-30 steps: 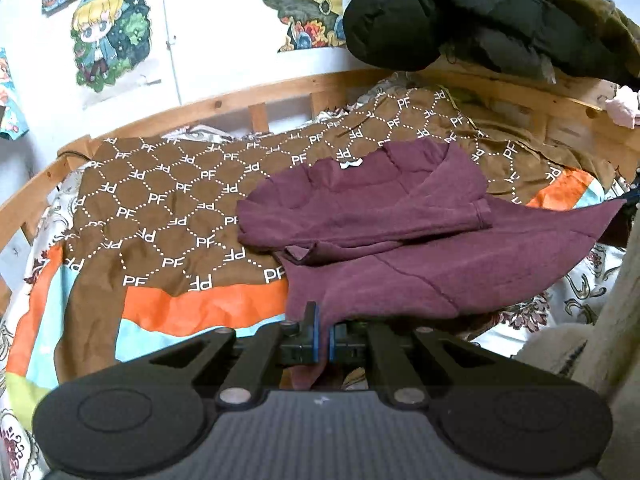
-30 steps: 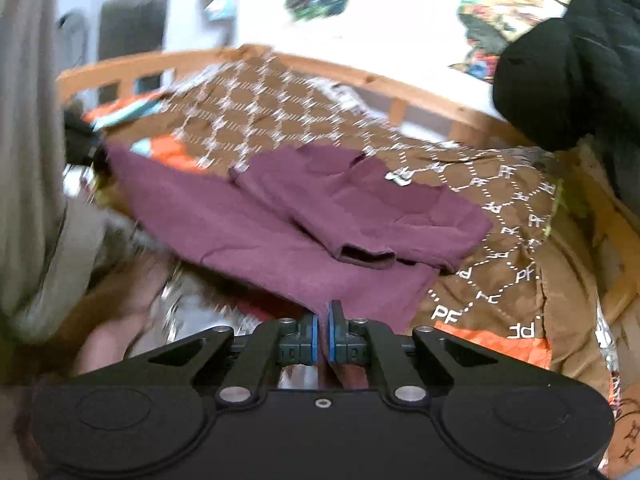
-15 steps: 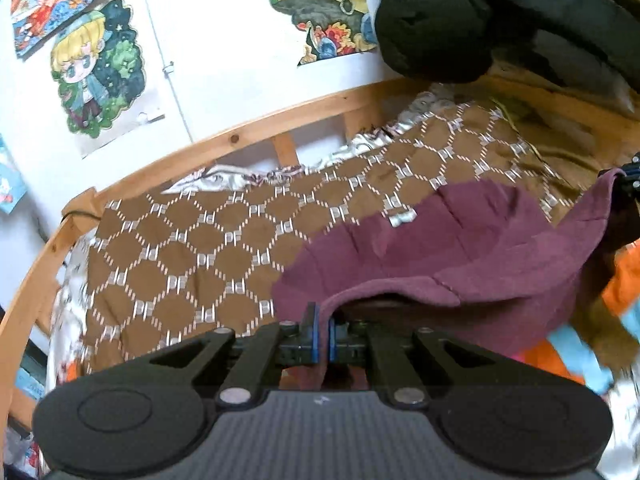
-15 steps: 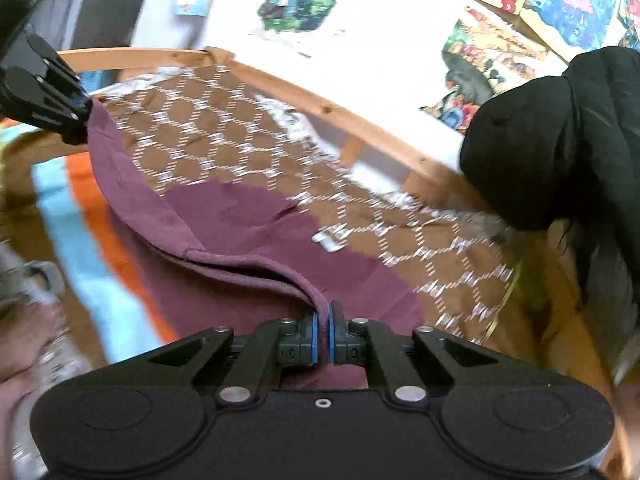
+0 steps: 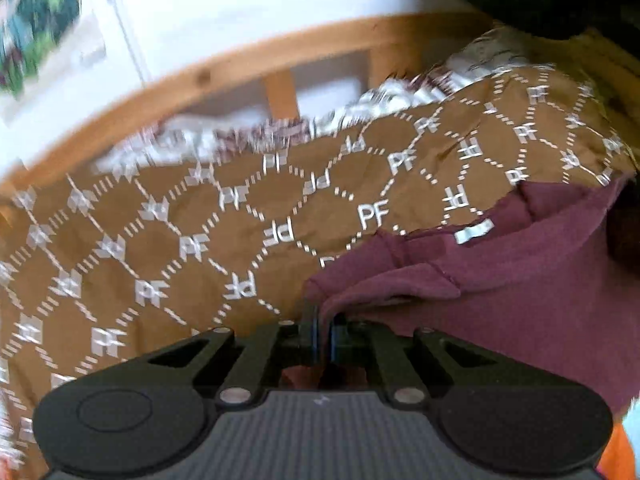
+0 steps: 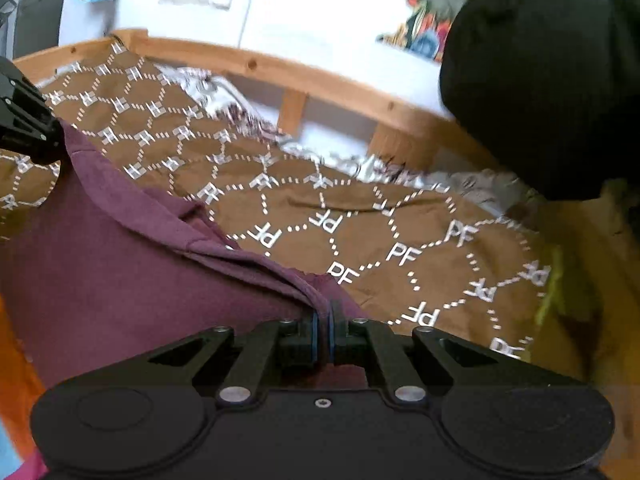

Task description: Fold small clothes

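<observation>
A maroon sweater lies folded over on a brown blanket patterned with white "PF" letters. My left gripper is shut on one hem corner of the sweater, at the garment's left side. A white neck label shows near the collar. In the right wrist view the sweater spreads to the left, and my right gripper is shut on its other hem corner. The left gripper shows there as a black shape at the far left edge, holding the cloth.
A wooden bed rail runs along the far side, with a white wall and posters behind it. A black padded jacket hangs at the right. A patterned white sheet edges the blanket. Orange cloth shows at the near left.
Both grippers have carried the sweater's lower hem away from me toward the collar, doubling the garment over. The blanket's far part and the bed rail now loom closer.
</observation>
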A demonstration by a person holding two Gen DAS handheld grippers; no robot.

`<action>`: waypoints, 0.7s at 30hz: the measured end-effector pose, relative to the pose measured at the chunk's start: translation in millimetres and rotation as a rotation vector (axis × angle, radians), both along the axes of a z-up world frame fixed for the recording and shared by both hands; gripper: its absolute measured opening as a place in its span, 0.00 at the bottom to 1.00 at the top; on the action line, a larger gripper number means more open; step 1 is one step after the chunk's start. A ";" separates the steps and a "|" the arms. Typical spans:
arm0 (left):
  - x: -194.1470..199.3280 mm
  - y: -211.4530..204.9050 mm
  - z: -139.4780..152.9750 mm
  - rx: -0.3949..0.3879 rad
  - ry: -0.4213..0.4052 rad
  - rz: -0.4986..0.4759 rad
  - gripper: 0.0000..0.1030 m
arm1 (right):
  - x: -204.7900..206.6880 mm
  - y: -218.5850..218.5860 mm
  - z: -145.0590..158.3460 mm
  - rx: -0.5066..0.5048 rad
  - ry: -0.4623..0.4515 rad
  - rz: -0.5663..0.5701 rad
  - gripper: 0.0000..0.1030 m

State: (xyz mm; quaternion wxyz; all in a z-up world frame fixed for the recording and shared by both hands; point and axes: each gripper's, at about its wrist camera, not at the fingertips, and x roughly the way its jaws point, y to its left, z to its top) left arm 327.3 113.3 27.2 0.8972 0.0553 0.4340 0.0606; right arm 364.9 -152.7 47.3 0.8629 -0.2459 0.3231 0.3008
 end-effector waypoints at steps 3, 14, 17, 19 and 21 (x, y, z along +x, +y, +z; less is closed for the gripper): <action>19.1 13.7 -23.6 -0.064 0.049 0.022 0.06 | 19.2 8.3 -23.1 -0.024 0.045 0.002 0.04; 42.1 43.9 -45.4 -0.155 0.031 0.025 0.07 | 54.8 23.3 -54.2 0.006 0.083 -0.051 0.05; 46.5 47.0 -51.3 -0.158 0.053 0.029 0.11 | 65.0 28.4 -58.2 -0.008 0.095 -0.059 0.08; 46.3 46.5 -55.6 -0.146 0.062 0.030 0.18 | 70.2 27.9 -61.7 -0.019 0.106 -0.071 0.19; 44.2 46.3 -56.9 -0.134 0.053 0.032 0.26 | 73.7 23.3 -61.0 -0.010 0.109 -0.098 0.41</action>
